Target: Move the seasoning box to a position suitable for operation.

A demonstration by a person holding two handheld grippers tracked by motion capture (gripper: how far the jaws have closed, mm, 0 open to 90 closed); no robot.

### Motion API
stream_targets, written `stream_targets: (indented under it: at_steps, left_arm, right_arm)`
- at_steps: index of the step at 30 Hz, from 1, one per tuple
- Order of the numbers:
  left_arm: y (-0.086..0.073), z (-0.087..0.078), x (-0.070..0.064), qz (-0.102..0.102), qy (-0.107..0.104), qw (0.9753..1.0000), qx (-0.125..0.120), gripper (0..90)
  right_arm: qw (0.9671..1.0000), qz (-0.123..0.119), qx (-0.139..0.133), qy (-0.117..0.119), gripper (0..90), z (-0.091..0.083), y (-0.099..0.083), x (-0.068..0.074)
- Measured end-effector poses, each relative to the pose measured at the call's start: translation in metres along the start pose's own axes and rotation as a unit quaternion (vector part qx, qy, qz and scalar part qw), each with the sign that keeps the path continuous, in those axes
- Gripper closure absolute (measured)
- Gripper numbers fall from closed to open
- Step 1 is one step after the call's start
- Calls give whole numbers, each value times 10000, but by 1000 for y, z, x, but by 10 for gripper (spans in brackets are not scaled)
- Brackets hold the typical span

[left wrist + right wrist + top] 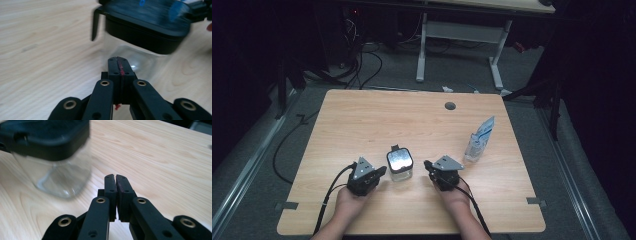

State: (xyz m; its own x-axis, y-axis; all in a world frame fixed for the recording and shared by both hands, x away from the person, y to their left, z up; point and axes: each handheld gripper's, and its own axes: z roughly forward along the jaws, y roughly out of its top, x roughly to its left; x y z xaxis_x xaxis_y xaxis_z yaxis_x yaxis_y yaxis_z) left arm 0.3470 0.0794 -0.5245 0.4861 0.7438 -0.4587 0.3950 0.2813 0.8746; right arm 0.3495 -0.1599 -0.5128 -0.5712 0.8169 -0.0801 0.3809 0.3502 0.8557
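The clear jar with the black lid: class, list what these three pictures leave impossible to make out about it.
- Jar contents: high view, glare on the lid hides the inside.
- Lid markings: left gripper view, motion blur smears the blue reflections.
- Jar's far side: right gripper view, the picture's left edge cuts it off.
- Pouch print: high view, too small.

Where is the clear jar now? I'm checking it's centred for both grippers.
In the high view, the clear jar stands near the table's front edge, between the left gripper and right gripper.

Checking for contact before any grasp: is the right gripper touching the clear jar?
Apart. In the right gripper view, bare wood separates the right gripper, jaws shut, from the clear jar.
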Motion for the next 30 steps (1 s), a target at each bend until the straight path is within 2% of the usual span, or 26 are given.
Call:
stream_targets:
  at_steps: [6,8,9,12,14,15,16,17,18,22,24,29,30]
  left_arm:
    - [-12,3,-22,84,-226,9995,187,900]
    - [-15,7,-29,132,-289,9993,208,899]
    - [-16,13,-37,-318,-252,9991,-128,899]
    - [-17,15,-41,-399,-267,9986,-221,874]
    - [-15,12,-38,-338,-272,9987,-272,847]
    - [-14,10,-34,-205,-265,9991,-248,827]
    - [-12,6,-26,79,-226,9997,-98,795]
    - [-9,5,-23,108,-137,9997,-179,750]
    - [-6,5,-19,112,-61,9996,-267,704]
    - [12,1,-6,11,35,9987,-499,708]
    - [22,0,-2,-26,24,9983,-584,755]
    - [40,6,0,130,-37,9976,-672,840]
    - [43,8,-1,106,-76,9974,-711,845]
  right_arm:
    - [9996,38,-65,-282,871,-30,-21,-10]
    - [9991,154,-134,-362,855,-39,-29,-14]
    - [9991,154,-134,-362,855,-39,-29,-14]
    - [9991,153,-64,-379,819,-44,-32,-18]
    - [9989,301,-93,-333,804,-47,-34,-22]
    - [9988,341,-97,-326,802,-48,-35,-23]
    - [9988,345,-82,-336,796,-48,-36,-24]
    - [9989,352,-47,-316,787,-48,-37,-24]
    - [9991,311,-19,-300,772,-47,-37,-23]
    - [9991,296,7,-301,754,-47,-37,-21]
    - [9990,315,14,-324,727,-47,-37,-21]
    - [9983,413,30,-398,720,-47,-36,-23]
    - [9981,458,22,-405,729,-47,-36,-23]
